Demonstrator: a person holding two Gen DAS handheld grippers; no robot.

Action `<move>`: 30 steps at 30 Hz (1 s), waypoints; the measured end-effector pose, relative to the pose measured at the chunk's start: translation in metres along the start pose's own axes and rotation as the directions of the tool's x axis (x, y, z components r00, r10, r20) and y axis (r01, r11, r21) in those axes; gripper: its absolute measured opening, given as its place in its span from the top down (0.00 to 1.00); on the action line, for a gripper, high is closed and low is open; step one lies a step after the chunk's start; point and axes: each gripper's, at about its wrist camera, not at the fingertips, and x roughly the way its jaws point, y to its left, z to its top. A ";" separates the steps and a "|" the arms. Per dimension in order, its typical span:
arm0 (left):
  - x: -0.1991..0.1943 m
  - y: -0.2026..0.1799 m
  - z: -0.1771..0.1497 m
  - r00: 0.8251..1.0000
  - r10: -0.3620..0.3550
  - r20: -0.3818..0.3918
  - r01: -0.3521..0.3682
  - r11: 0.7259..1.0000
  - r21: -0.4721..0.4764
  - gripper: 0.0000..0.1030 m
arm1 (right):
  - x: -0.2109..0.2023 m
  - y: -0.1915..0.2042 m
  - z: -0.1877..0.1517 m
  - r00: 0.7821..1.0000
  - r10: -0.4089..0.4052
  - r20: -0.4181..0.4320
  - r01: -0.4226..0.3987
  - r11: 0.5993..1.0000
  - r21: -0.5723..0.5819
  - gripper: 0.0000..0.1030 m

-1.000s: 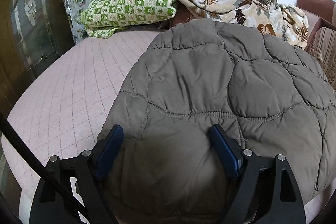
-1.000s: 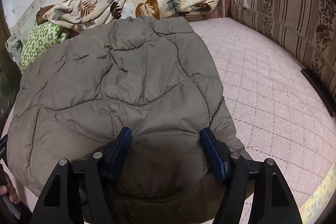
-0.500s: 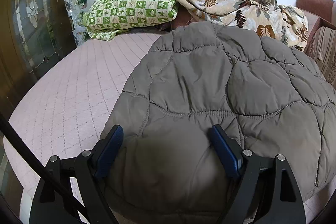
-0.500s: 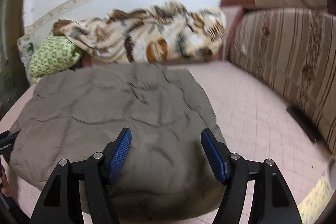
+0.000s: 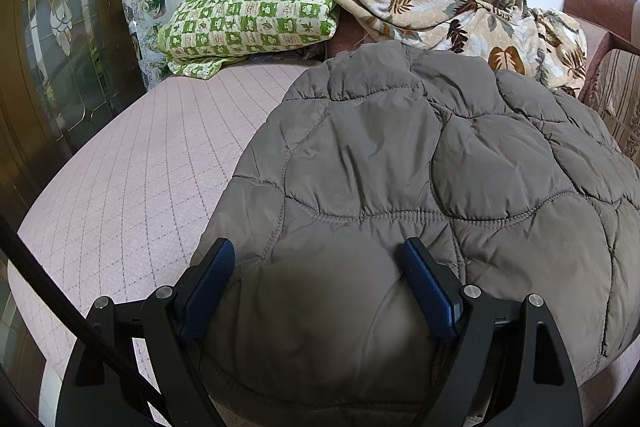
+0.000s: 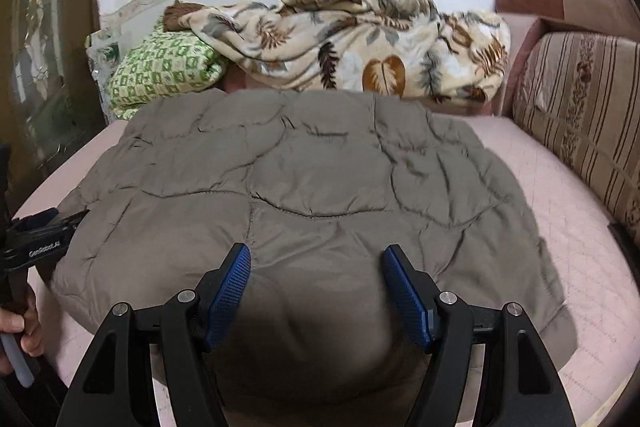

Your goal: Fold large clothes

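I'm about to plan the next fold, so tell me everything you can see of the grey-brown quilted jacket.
The quilted jacket is a puffy, taupe garment, its smooth synthetic-looking shell stitched into curved, irregular panels. It lies spread flat on the pink checked bed cover, its far edge near the leaf-print blanket. No sleeves, collar or zip show from here. Each gripper's open fingers straddle the near hem; whether any pad touches the fabric is unclear.

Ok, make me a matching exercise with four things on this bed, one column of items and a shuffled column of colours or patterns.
Items:
1. quilted jacket
2. pillow
3. blanket
4. mattress cover

Looks:
A. pale pink with a diamond grid
B. cream with brown leaf print
C. plain grey-brown
D. green and white checks

Pairs: 1-C, 2-D, 3-B, 4-A
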 end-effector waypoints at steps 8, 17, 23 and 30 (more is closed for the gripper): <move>0.000 -0.002 0.001 1.000 0.004 -0.002 -0.004 1.000 0.007 0.16 | 0.030 -0.001 -0.006 0.993 0.005 -0.119 -0.005 1.000 -0.001 0.23; -0.026 0.000 0.007 0.995 -0.021 0.102 0.023 1.000 -0.015 0.17 | -0.011 -0.016 -0.003 1.000 0.024 0.013 -0.024 0.999 0.025 0.23; -0.049 -0.031 0.008 0.972 -0.080 0.220 0.062 0.994 0.085 0.17 | -0.042 -0.057 -0.001 0.992 -0.100 0.083 0.089 0.988 0.130 0.23; -0.038 -0.057 0.000 0.974 -0.156 0.161 0.130 0.978 0.161 0.17 | -0.061 -0.095 -0.017 0.982 -0.189 0.026 0.179 0.960 0.216 0.23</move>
